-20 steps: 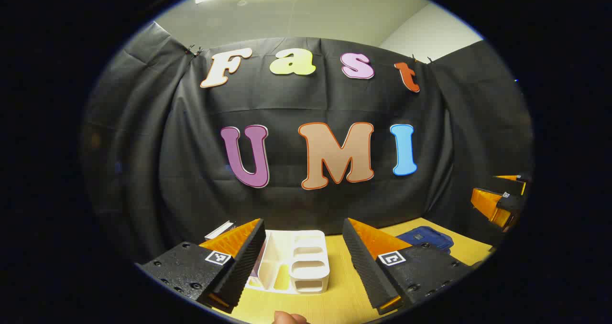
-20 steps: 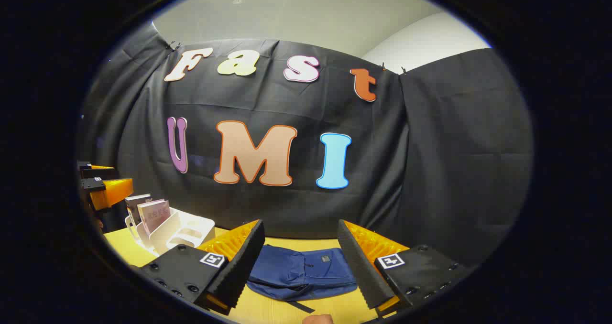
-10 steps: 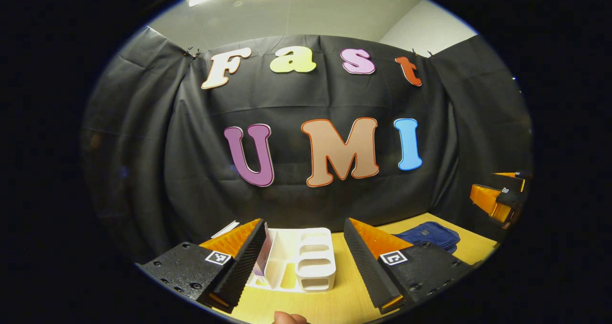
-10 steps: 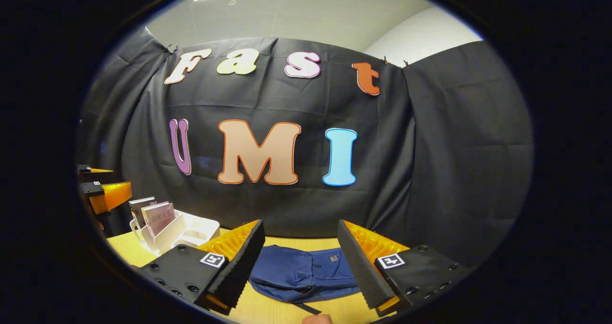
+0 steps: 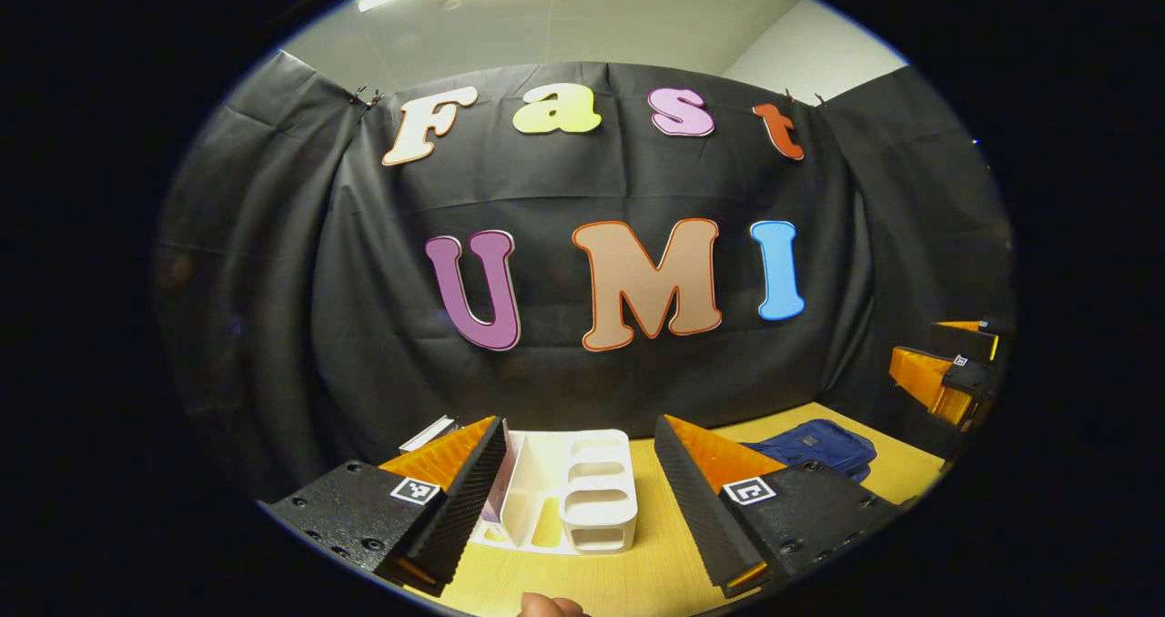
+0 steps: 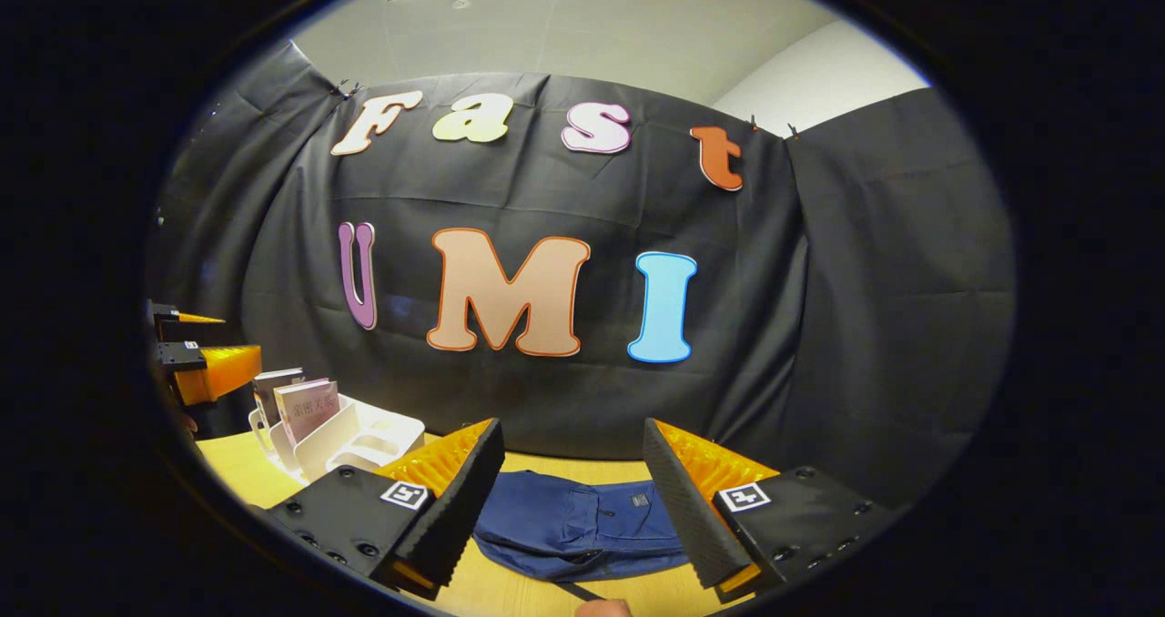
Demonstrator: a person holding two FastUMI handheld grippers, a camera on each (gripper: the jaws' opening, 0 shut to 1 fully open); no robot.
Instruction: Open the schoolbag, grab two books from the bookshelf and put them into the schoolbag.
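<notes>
A dark blue schoolbag (image 6: 582, 526) lies flat on the yellow table, straight ahead between the fingers of my right gripper (image 6: 573, 490), which is open and held above it. In the left gripper view the schoolbag (image 5: 819, 444) lies to the right. A white bookshelf (image 5: 573, 494) stands on the table ahead of my left gripper (image 5: 578, 490), open and empty. In the right gripper view the bookshelf (image 6: 350, 435) holds two upright books (image 6: 305, 408) at the left, with the left gripper (image 6: 196, 362) beside them. The right gripper (image 5: 947, 376) shows far right in the left gripper view.
The yellow table (image 5: 655, 553) runs up to the black cloth wall behind the bookshelf and the bag. A person's fingertip (image 5: 551, 606) shows at the lower edge of the left gripper view, and another fingertip (image 6: 605, 608) in the right gripper view.
Both views have drifted slightly: the bookshelf sits a little higher and farther right in the left gripper view, and the bag has shifted slightly right in the right gripper view. Both grippers stay open.
</notes>
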